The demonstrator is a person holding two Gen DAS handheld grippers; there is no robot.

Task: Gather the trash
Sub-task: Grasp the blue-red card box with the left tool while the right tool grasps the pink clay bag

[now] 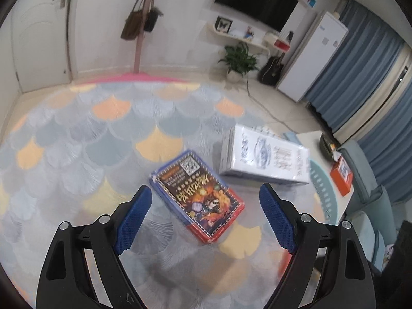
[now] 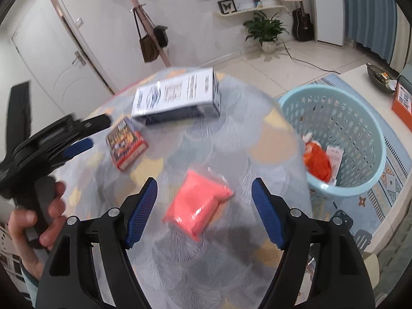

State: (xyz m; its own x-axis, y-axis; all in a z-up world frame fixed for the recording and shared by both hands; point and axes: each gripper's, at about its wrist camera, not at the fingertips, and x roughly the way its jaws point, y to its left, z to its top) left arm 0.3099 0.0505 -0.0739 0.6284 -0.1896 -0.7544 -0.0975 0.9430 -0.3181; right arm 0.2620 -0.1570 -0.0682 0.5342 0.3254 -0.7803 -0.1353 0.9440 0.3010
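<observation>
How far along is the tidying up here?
Partly done: orange trash and paper already lie in the blue basket. Nothing is held; both the left gripper and right gripper are open. The pink packet, colourful box and white box remain on the rug.

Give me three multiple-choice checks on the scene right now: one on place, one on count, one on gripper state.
1. The pink packet lies:
A. in the basket
B. on the rug, ahead of the right gripper
C. on the white box

2. Boxes lying on the rug:
A. two
B. four
C. none

3. The left gripper is:
A. shut on the book-like box
B. open, holding nothing
C. shut, empty

Key: 1 B, the packet sits outside the blue basket. 2 A, a colourful box and a white box. 3 B, its pads stand apart.
</observation>
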